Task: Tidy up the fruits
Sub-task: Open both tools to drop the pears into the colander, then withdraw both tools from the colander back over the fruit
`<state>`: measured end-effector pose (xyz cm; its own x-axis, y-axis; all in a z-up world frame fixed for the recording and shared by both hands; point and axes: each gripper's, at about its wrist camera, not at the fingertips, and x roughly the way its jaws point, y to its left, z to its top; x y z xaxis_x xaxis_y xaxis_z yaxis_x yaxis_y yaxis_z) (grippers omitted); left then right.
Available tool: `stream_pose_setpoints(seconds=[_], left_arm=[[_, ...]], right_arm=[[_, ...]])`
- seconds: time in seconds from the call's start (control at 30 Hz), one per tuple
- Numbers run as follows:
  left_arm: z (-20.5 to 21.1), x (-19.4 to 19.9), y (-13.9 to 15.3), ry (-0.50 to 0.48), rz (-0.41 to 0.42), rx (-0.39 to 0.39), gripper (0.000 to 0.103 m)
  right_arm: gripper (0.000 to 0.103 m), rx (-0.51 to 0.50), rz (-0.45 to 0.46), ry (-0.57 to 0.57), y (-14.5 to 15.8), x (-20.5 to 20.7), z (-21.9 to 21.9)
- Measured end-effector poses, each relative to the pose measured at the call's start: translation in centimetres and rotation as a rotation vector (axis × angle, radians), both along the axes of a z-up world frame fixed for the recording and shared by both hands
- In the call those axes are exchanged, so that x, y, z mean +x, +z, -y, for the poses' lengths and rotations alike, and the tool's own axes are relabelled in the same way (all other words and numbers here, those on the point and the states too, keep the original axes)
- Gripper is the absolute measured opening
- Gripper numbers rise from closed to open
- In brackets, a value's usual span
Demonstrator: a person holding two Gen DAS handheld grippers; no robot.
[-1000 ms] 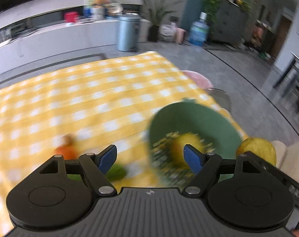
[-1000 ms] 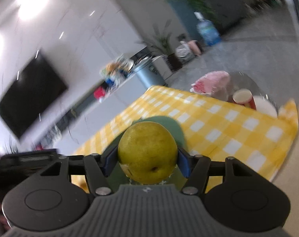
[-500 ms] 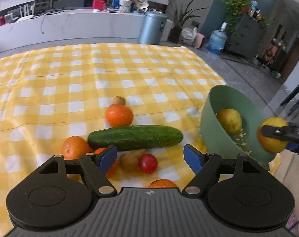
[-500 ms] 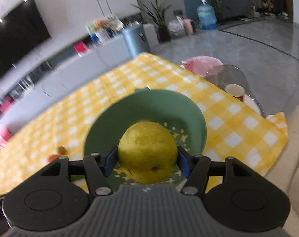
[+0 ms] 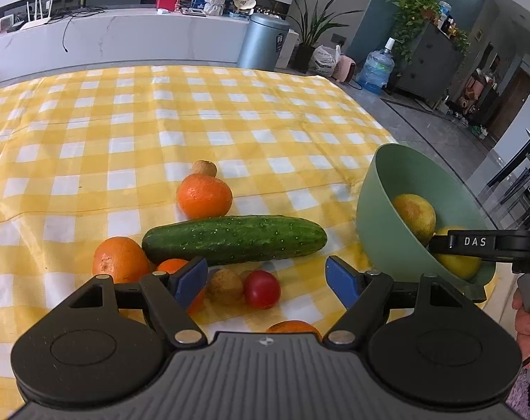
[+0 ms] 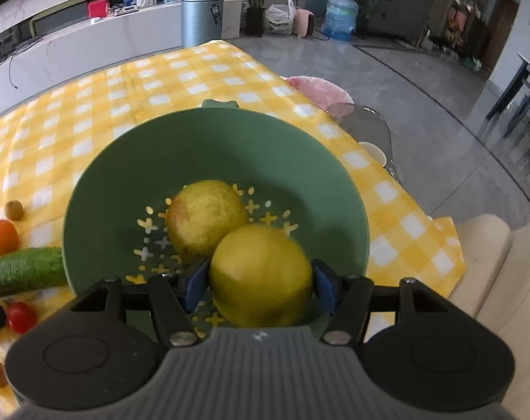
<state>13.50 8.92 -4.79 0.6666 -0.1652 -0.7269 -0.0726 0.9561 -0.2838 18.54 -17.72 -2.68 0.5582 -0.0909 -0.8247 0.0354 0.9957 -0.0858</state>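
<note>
Two yellow-green pears: my right claw (image 6: 260, 276) clamps one (image 6: 261, 273) over the green perforated bowl (image 6: 125, 161). My left claw (image 5: 266, 276) gapes empty near the long green cucumber (image 5: 234, 239).

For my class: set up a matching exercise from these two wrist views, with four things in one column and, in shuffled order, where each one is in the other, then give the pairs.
Things:
1. cucumber
2. pear in the right gripper
3. second pear
4. red tomato

Places:
A. lying in the green bowl
B. held between blue fingers, over the bowl
C. on the cloth, nearest the left gripper
D. on the cloth, between oranges

Pairs: 1-D, 2-B, 3-A, 4-C
</note>
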Motion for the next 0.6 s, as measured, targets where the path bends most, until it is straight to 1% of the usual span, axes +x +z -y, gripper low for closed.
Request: stream_pose_setpoints(seconds=[0.07,0.13,0.2,0.27,0.33,0.37,0.4,0.47,0.6], left_arm=[[0.0,0.0,0.0,-0.005,0.001,0.006,0.090],[0.1,0.0,0.1,-0.008,0.001,0.016,0.090],[0.2,0.0,0.0,-0.009,0.001,0.018,0.090],[0.2,0.0,0.0,-0.009,0.001,0.017,0.090],[0.2,0.0,0.0,-0.009,0.001,0.016,0.090],[0.2,0.0,0.0,-0.009,0.001,0.017,0.090],[0.2,0.0,0.1,-0.009,0.001,0.016,0.090],[0.2,0.0,0.1,-0.007,0.001,0.014,0.090],[0.2,-0.1,0.2,-0.002,-0.001,0.003,0.090]], right_arm=[[0.060,-0.002,-0.014,0.025,0.0,0.2,0.0],[0.060,-0.028,-0.040,0.070,-0.3,0.4,-0.7],[0.060,-0.045,-0.023,0.086,-0.1,0.4,-1.1],[0.061,-0.038,-0.010,0.088,0.3,0.4,-1.1],[0.072,-0.023,0.027,0.082,0.9,0.1,-0.9],[0.081,-0.015,0.057,0.074,1.3,-0.1,-0.7],[0.084,0.000,0.095,0.064,1.9,-0.4,-0.3],[0.084,0.035,0.142,0.036,2.8,-1.0,0.3],[0.088,0.080,0.190,-0.018,4.5,-1.8,1.5]])
